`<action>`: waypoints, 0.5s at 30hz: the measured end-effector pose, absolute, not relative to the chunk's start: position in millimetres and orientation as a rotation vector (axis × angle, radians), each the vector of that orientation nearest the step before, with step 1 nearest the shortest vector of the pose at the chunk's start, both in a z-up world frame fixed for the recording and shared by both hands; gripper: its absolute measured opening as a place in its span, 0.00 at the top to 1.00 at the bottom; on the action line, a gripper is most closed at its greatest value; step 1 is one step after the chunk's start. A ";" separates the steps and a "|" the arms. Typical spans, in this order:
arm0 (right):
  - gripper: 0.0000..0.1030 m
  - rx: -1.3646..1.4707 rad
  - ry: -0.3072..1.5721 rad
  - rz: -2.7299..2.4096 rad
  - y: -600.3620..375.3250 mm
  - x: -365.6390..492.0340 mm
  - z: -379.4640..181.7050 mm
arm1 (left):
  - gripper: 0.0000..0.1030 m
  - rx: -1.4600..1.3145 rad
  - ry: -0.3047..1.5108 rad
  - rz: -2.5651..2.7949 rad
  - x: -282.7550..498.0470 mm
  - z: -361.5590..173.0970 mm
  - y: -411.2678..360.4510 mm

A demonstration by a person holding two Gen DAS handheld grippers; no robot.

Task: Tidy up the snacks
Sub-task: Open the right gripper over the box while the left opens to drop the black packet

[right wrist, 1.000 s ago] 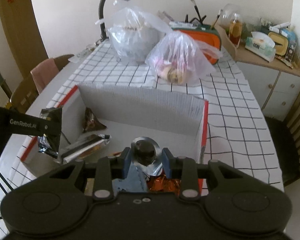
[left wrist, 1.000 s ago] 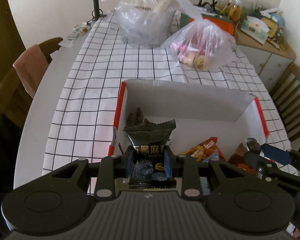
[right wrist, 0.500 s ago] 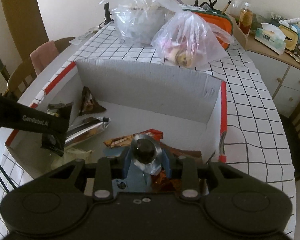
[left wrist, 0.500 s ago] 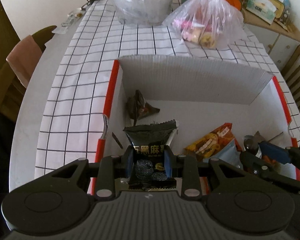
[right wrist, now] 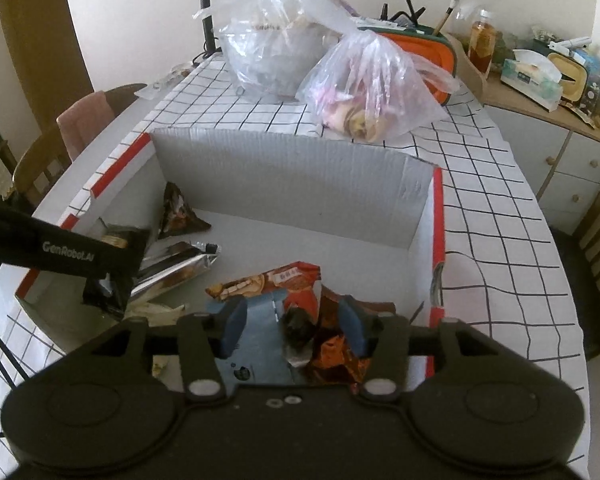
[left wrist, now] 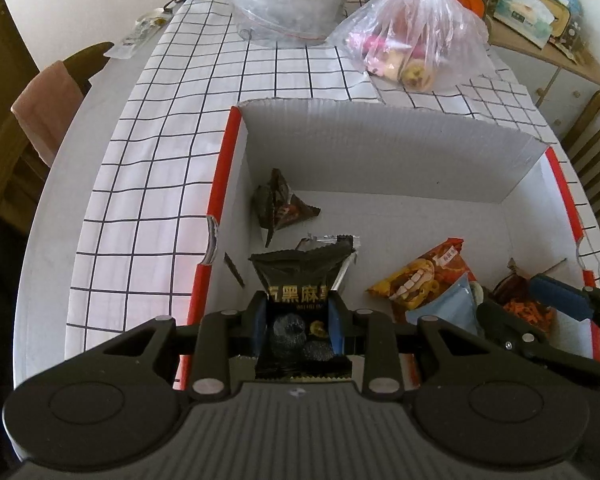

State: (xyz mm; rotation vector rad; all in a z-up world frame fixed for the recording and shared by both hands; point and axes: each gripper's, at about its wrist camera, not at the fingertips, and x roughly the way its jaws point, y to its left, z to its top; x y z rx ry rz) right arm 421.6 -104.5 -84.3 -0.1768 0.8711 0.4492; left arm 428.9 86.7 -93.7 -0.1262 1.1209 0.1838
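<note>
The left claw (left wrist: 298,312) pinches a black snack pack (left wrist: 300,276) tight between its blue pads and holds it over the white box (left wrist: 380,152), near the 9 o'clock wall. The right claw (right wrist: 294,322) is wide apart and holds nothing. A small dark snack (right wrist: 298,320) lies between its pads on a blue packet (right wrist: 256,336). An orange packet (right wrist: 272,284) lies at 12 o'clock from it.
</note>
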 end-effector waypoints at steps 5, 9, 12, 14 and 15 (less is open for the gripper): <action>0.45 -0.156 0.853 0.454 -108.1 412.6 -71.8 | 0.58 -0.148 1.087 0.166 418.8 -81.8 87.1; 0.38 -0.152 0.832 0.457 -111.5 402.7 -61.1 | 0.54 -0.157 1.062 0.148 409.2 -71.2 84.9; 0.36 -0.142 0.821 0.455 -115.2 395.7 -53.3 | 0.51 -0.166 1.046 0.142 401.5 -64.1 86.0; 0.34 -0.131 0.815 0.454 -117.6 391.3 -48.8 | 0.48 -0.166 1.031 0.142 395.0 -58.9 86.0; 0.32 -0.128 0.809 0.456 -119.2 388.2 -45.8 | 0.47 -0.167 1.024 0.140 392.0 -56.2 86.0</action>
